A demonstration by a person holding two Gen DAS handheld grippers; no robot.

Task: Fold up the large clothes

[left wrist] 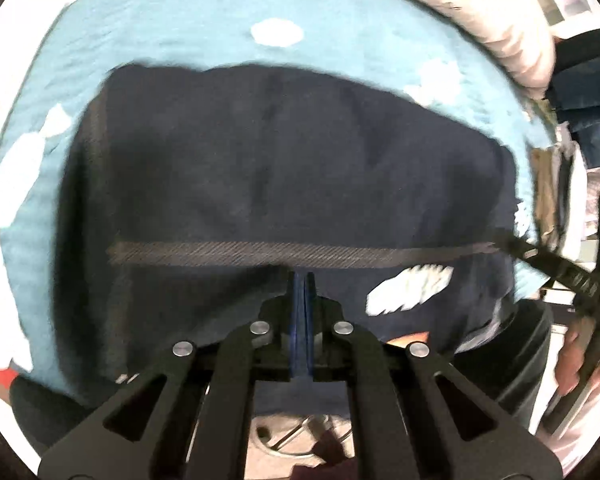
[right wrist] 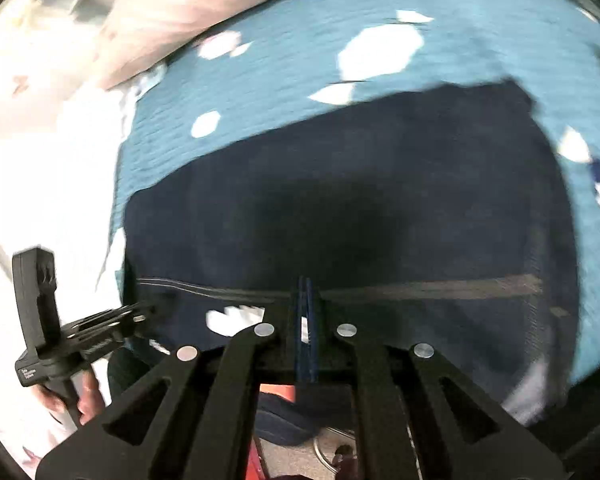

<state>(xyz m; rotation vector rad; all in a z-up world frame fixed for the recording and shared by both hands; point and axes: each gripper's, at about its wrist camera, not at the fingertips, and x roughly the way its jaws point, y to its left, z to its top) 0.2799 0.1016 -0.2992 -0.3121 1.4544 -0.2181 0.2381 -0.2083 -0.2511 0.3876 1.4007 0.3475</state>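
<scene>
Fingers of left gripper [left wrist: 300, 280] and right gripper [right wrist: 305, 286] both clenched on dark garment's [left wrist: 280, 168] near edge over blue bedspread [left wrist: 204, 28].

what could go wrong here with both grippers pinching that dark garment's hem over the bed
1. The left gripper and right gripper each pinch only the thin hem edge of the dark garment, so it may slip out.
2. Uneven pulling could skew the fold.
3. The garment may drag and rumple the blue bedspread.
</scene>
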